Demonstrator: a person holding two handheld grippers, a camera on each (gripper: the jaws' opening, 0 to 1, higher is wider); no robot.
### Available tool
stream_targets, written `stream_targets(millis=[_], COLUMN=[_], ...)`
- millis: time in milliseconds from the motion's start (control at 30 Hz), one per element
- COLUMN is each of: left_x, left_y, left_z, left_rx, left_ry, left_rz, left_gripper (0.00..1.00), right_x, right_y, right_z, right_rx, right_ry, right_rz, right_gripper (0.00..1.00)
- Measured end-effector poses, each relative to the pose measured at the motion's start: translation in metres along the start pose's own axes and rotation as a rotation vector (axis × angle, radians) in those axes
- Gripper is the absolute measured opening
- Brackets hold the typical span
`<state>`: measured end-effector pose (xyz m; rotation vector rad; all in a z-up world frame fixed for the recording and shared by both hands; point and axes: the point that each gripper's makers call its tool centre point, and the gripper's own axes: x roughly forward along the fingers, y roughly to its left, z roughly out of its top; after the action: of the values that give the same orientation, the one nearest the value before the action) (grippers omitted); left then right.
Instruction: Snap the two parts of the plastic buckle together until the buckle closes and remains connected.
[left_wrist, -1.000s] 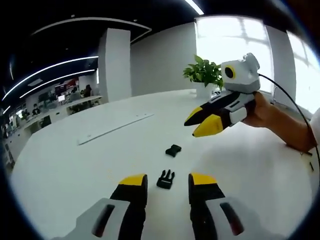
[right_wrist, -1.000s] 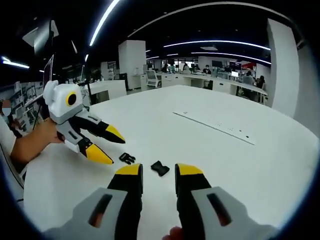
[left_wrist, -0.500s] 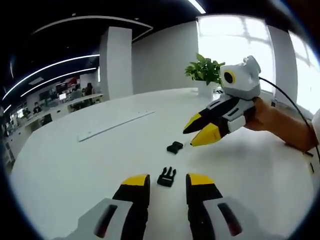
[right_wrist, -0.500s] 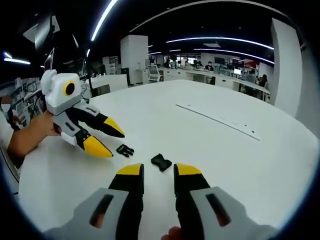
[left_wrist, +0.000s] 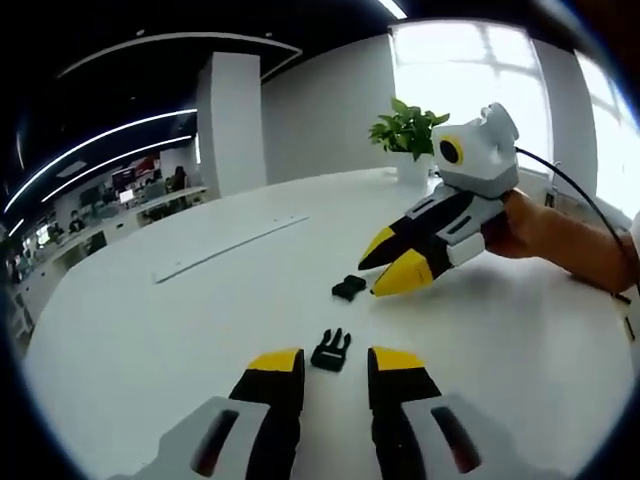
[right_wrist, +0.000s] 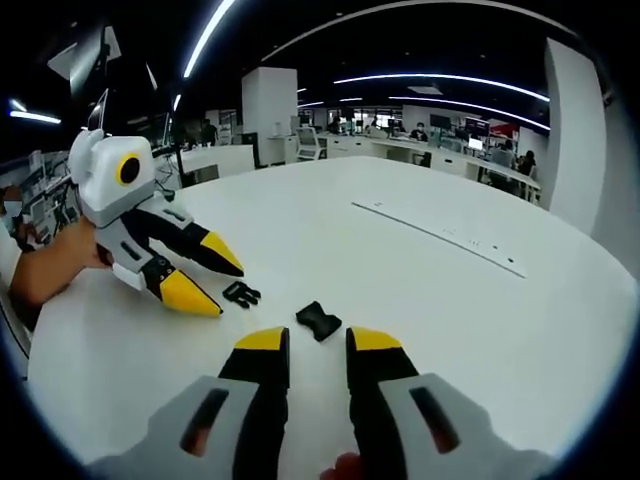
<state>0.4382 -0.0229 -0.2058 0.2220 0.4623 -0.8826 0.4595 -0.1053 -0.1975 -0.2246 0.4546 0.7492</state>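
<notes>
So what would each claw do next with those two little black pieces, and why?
Probably ease each forward and close on its piece. The pronged buckle half lies loose just ahead of the open left gripper, the socket half ahead of the open right gripper. Neither is gripped yet.

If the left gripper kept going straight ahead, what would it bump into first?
Most likely the pronged buckle half, lying on the white table just ahead of the open left gripper, in line with the gap between its jaws. Depth is hard to judge.

Bare white tabletop (left_wrist: 150, 330) lies open around both black plastic buckle halves. A long white strip (right_wrist: 440, 238) lies well beyond. The right claw (left_wrist: 383, 268) hangs just beside the socket half (left_wrist: 348, 288).
</notes>
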Motion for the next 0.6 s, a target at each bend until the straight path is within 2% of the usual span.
stream_targets(millis=[367,500,600], left_x=[0.0,-0.001,-0.001], left_y=[0.001,0.001,0.002], left_z=[-0.002,-0.002,-0.002], left_rx=[0.001,0.008,-0.002], left_ry=[0.005,0.006,0.005], left_rz=[0.004,0.008,0.005], left_gripper=[0.24,0.24,0.24], right_x=[0.003,0.003,0.002], right_y=[0.013,0.022,0.035], right_z=[-0.005,-0.004,-0.001], right_rx=[0.029,0.025,0.021], right_ry=[0.029,0.031,0.026], right_rz=[0.052,0.094,0.154], right_gripper=[0.19,0.18,0.17])
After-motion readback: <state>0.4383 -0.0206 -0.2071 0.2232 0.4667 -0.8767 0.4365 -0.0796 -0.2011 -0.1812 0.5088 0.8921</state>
